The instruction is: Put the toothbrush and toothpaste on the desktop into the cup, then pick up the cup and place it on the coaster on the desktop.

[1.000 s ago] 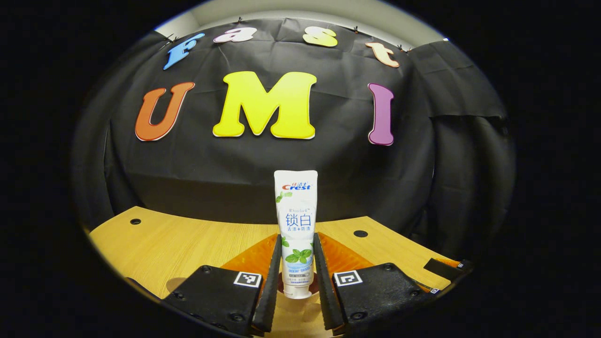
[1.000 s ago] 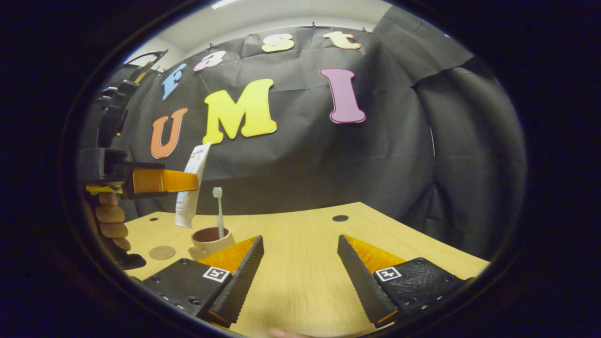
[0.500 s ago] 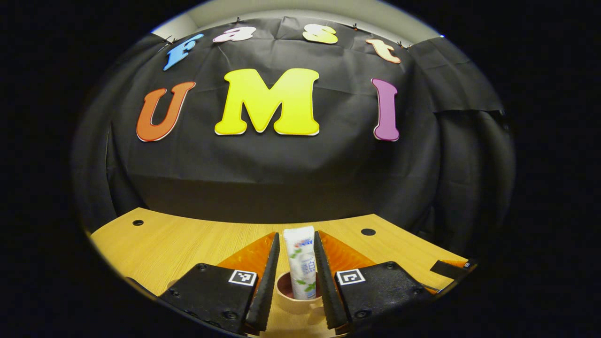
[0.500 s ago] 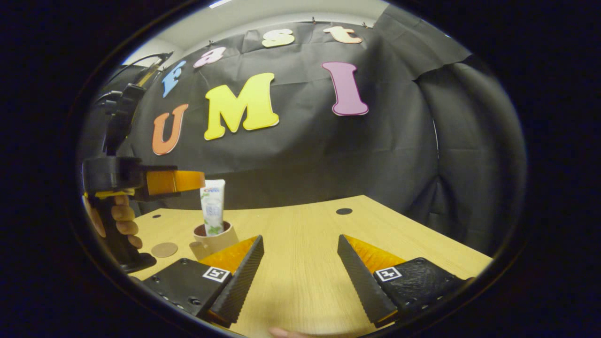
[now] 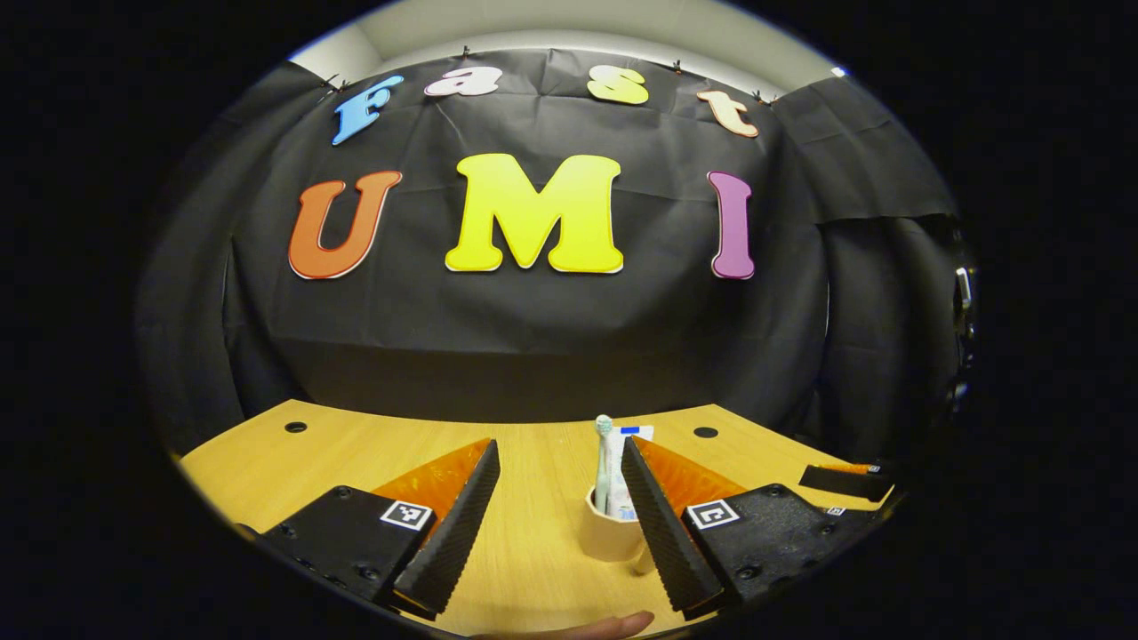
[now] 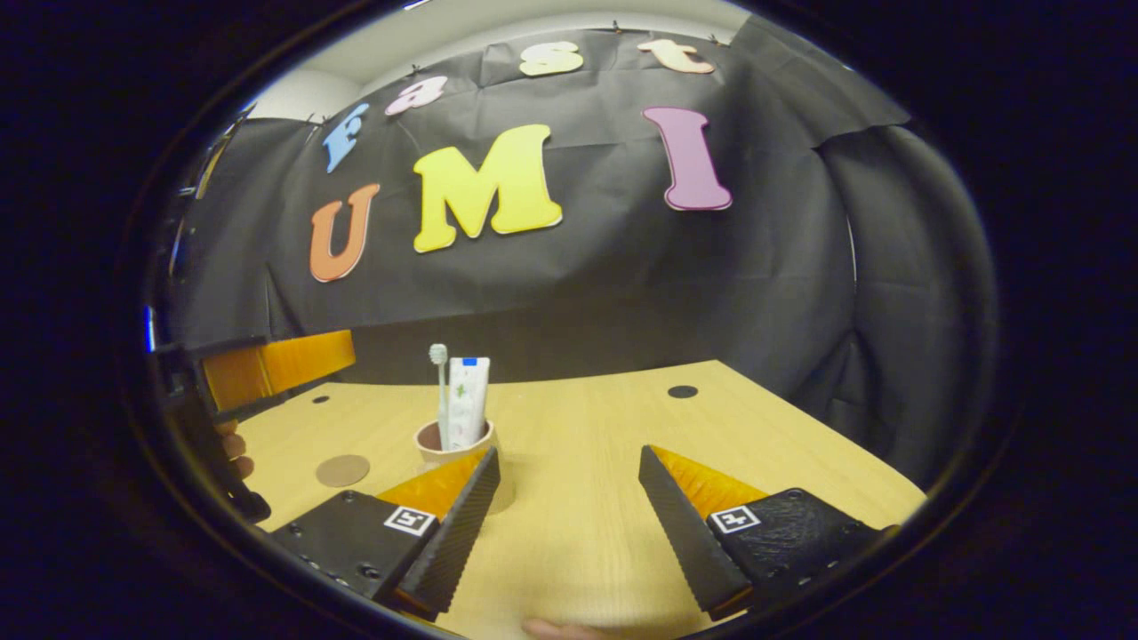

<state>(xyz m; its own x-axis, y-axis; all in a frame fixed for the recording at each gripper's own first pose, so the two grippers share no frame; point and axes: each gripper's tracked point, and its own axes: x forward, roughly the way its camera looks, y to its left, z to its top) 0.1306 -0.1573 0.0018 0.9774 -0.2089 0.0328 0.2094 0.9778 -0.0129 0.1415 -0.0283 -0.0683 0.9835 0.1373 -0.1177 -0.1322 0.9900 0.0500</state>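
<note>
Left gripper (image 5: 556, 507): fingers spread apart, nothing between them touching either one. The cup (image 5: 610, 536) stands on the wooden desktop (image 5: 356, 453) toward 5 o'clock of the left gripper view, and its right side is hidden behind the right-hand finger. Toothbrush (image 5: 603, 462) upright in the cup, head up. Toothpaste (image 5: 622, 476) just behind it in the same cup, mostly covered by the finger, only a strip and the top edge visible.

Right gripper (image 6: 569, 516): fingers wide apart over bare desktop, holding nothing. In the right gripper view the cup (image 6: 452, 443) sits at about 9 o'clock from the gap, its lower part cut off by the near finger. Toothbrush (image 6: 439, 391) and toothpaste (image 6: 466, 411) both stand in it, side by side. The coaster (image 6: 343, 469) lies flat at 9 o'clock of the cup, apart from it. The other gripper (image 6: 276, 364) shows at the far 9 o'clock edge, partly cut off, with a hand (image 6: 233, 452) below it, hard to make out.
</note>
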